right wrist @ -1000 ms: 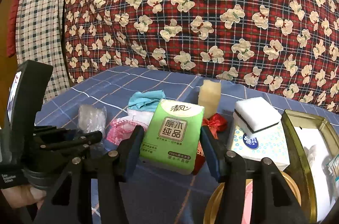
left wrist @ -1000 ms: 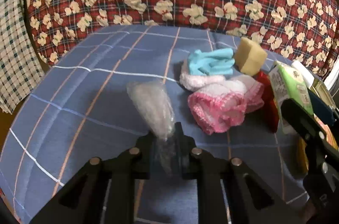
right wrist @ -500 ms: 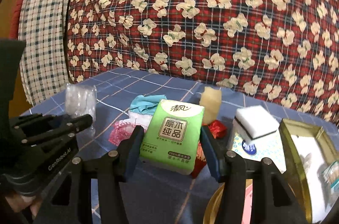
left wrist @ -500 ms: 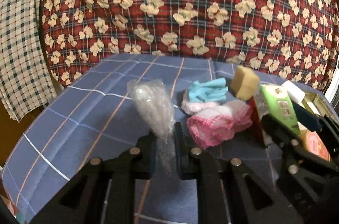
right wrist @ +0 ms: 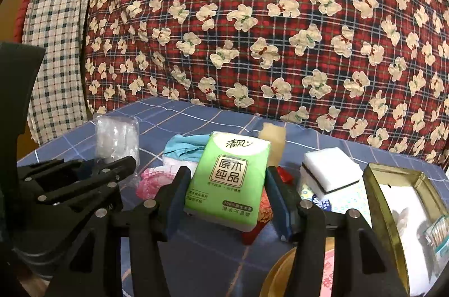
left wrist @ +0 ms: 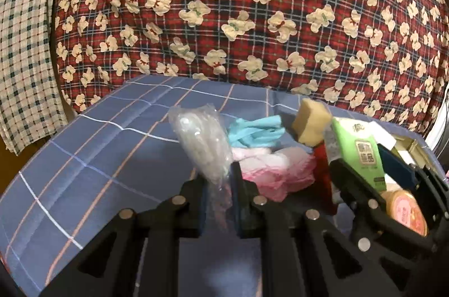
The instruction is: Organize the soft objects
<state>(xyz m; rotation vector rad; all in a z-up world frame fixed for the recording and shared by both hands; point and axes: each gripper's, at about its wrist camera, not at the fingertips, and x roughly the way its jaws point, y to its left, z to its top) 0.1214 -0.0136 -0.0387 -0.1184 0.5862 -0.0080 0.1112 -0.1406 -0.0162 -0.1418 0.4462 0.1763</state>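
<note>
My left gripper [left wrist: 219, 182] is shut on a clear plastic packet [left wrist: 202, 139] and holds it above the blue checked cloth [left wrist: 92, 170]; the packet also shows in the right wrist view [right wrist: 116, 139]. My right gripper [right wrist: 224, 196] is shut on a green tissue pack [right wrist: 230, 176], raised above the cloth; the pack shows in the left wrist view [left wrist: 357, 151]. A blue cloth [left wrist: 255, 130], pink-white towels [left wrist: 277, 170] and a yellow sponge [left wrist: 310, 121] lie between them.
A white sponge [right wrist: 331, 170] sits on a tissue packet [right wrist: 345, 196]. A gold tin [right wrist: 378, 198] and a round gold lid [right wrist: 277, 277] lie at the right. A red item [right wrist: 284, 175] lies behind the pack. A red floral quilt [right wrist: 280, 30] backs the surface.
Both grippers have risen with their loads. The plastic packet and the tissue pack now sit higher above the cloth, and more of the quilt shows.
</note>
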